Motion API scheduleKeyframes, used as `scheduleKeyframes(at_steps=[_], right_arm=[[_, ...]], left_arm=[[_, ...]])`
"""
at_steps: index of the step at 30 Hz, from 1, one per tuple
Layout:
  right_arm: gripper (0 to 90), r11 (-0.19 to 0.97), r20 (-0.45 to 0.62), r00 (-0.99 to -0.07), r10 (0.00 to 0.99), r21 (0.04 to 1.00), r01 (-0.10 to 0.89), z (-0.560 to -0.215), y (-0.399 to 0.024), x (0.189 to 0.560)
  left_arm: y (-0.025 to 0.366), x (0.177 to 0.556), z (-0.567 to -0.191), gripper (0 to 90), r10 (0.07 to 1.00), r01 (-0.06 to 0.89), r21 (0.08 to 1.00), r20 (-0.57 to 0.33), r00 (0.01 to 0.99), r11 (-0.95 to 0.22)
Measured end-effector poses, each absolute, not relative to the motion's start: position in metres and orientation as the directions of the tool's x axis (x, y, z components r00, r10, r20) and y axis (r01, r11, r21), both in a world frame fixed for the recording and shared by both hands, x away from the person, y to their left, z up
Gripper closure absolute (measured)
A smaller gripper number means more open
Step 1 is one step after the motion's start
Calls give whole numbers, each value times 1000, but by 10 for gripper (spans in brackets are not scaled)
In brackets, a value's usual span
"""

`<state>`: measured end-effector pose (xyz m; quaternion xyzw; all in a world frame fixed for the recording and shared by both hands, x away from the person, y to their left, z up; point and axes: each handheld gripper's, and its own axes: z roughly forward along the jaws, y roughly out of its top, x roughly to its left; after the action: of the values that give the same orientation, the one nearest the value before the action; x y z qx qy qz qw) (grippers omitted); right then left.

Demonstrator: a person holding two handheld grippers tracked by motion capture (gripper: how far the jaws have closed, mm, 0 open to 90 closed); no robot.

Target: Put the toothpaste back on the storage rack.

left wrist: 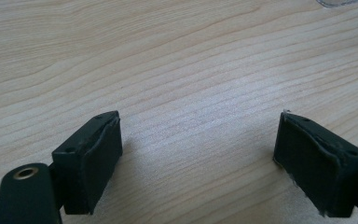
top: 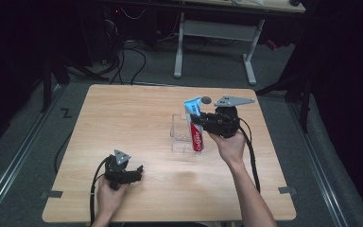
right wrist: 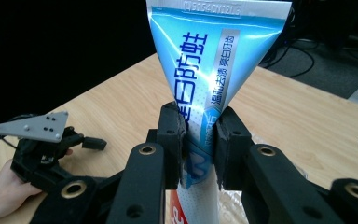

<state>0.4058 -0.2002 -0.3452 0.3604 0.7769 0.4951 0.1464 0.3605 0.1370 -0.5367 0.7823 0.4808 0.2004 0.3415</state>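
- Your right gripper [right wrist: 200, 140] is pinching the toothpaste tube [right wrist: 214, 60] across its narrow middle; the pads press on both flat faces, so the tube cannot twist as you carry it; the crimped blue end stands toward the top of the right gripper view.
- In the high view the toothpaste tube [top: 196, 125] sits right of centre, upright, with its red lower part down inside the clear plastic holder [top: 179, 135]; the blue end pokes above the rim; whether the cap end rests on the holder's floor I cannot tell.
- Holding the tube upright suits the holder, whose opening faces up; a tilted tube would likely catch a wall.
- Your right gripper [top: 207, 120] comes at the tube from the right of the frame, level with the worktop [top: 137, 113]; that keeps your hand clear of the holder's thin walls.
- Your left gripper [top: 130, 172] rests at the lower left of the high view, well apart from the holder; its jaws are spread with nothing but bare wood between them in the left gripper view; it appears parked to stay out of the way.
- A small dark round object [top: 206, 100] lies just beyond the holder; mind it if you swing outward.
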Motion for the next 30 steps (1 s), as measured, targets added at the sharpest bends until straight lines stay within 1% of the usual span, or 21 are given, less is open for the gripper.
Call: scheduleKeyframes(at_steps=[7, 14, 19, 30], right_arm=[[747, 243, 127, -696, 707, 880, 408, -336, -196, 411], [746, 214, 146, -692, 707, 888, 406, -330, -192, 419], [746, 224, 132, -688, 714, 887, 403, -330, -187, 423], [744, 202, 132, -639, 758, 884, 422, -339, -189, 437]], left_arm=[[137, 361, -537, 154, 889, 616, 726, -14, 458, -306], [137, 361, -537, 154, 888, 615, 726, -15, 460, -307], [137, 361, -537, 155, 888, 615, 726, -14, 460, -307], [137, 361, -537, 154, 888, 613, 727, -12, 460, -308]])
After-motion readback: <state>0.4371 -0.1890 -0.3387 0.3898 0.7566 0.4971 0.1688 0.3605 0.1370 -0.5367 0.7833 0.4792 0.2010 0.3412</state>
